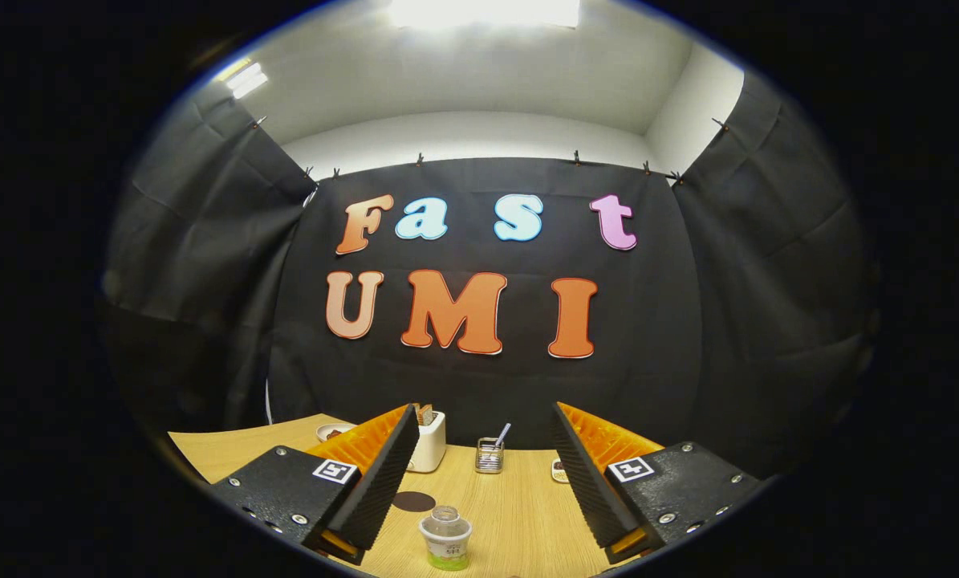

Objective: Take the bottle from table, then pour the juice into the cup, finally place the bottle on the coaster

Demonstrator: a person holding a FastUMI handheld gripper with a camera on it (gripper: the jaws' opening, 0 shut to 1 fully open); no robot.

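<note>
Bottle (pixel 445 538) stands upright on the wooden table (pixel 519 514), near its front edge, between the two fingers of the gripper (pixel 485 490) — they are spread wide and touch nothing. A dark round coaster (pixel 413 502) lies just beside the bottle (a little further back). Toward the table's far edge stand a white holder (pixel 428 441) and a small glass cup (pixel 489 455) with a spoon inside.

A pale wood-grain desk (pixel 519 514) is seen. On it, a clear bottle (pixel 445 538) with a green-banded label stands between the spread fingers of the claw (pixel 479 490). Just behind the bottle lies a dark brown round coaster (pixel 413 502). Farther behind are a white holder (pixel 429 441) and a metallic wire basket (pixel 489 456).
</note>
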